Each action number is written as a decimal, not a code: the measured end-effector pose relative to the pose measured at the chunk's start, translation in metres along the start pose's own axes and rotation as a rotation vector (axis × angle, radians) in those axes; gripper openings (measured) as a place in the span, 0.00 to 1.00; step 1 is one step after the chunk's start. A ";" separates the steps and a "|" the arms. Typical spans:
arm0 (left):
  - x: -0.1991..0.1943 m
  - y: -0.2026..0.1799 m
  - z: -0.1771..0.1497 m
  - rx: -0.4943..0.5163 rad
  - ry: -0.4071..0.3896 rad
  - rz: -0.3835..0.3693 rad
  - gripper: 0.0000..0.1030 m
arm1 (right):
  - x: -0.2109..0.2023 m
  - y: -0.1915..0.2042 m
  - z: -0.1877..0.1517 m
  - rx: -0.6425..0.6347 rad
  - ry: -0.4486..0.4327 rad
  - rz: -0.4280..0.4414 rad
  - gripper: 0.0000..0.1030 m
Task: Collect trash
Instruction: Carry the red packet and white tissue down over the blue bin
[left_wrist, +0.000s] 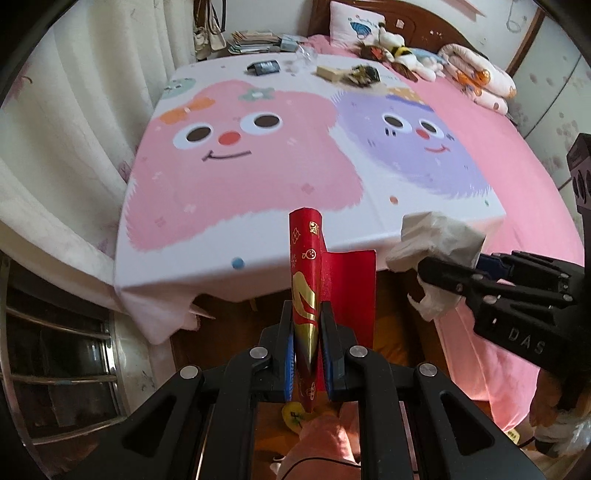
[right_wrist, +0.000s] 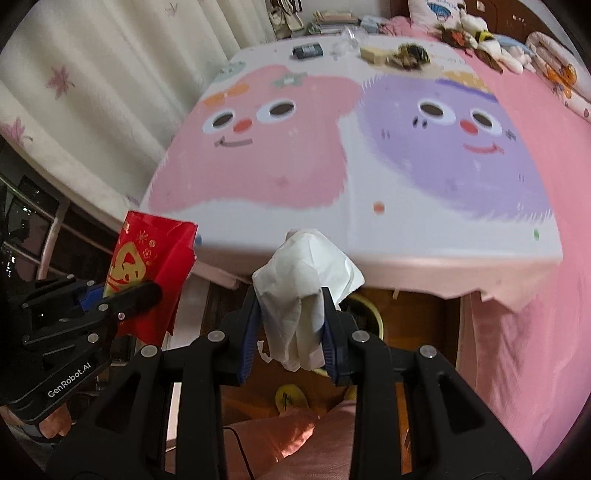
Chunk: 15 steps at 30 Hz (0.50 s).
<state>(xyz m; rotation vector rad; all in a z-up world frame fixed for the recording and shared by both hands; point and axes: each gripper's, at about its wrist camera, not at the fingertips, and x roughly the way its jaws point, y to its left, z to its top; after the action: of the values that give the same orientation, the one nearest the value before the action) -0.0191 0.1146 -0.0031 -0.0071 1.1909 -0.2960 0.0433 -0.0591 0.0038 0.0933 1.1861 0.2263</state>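
Item 1. Left gripper (left_wrist: 307, 343): your fingers are closed on a red envelope (left_wrist: 306, 266) with gold print, folded lengthwise and standing up between the pads; a loose red flap hangs free to its right. It is held off the near edge of the tabletop (left_wrist: 258, 206), above the floor.

Item 2. Right gripper (right_wrist: 291, 328): fingers closed on a crumpled white tissue (right_wrist: 303, 269), gripped across its middle, with the lower tail dangling below the pads.

Item 3. Remaining trash, far end of the tabletop: a dark packet (left_wrist: 264, 67), clear crinkled plastic (left_wrist: 306, 55), a tan box (left_wrist: 330, 72) and a dark printed wrapper (left_wrist: 364, 75), lying near one another.

Item 4. Bin: a yellow-rimmed container (right_wrist: 369, 314) shows partly below the tissue, mostly hidden, so you cannot be sure of its opening.

Risks:
- The tissue is soft and only pinched; a quick swing could tear it or let it slip out short of the bin.
- The envelope's loose flap may catch the tablecloth edge or the bin rim.
- Both grippers sit near each other; releasing together could make them collide.
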 end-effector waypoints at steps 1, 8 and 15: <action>0.003 -0.002 -0.004 0.002 0.005 0.003 0.12 | 0.003 -0.002 -0.002 0.001 0.007 -0.001 0.26; 0.053 -0.021 -0.027 -0.003 0.084 0.016 0.12 | 0.042 -0.022 -0.039 0.009 0.095 0.013 0.26; 0.133 -0.034 -0.060 -0.065 0.169 -0.002 0.12 | 0.107 -0.048 -0.092 -0.006 0.200 0.021 0.26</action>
<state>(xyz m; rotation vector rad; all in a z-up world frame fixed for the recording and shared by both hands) -0.0370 0.0599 -0.1414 -0.0411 1.3682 -0.2634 0.0024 -0.0858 -0.1370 0.0790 1.3838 0.2626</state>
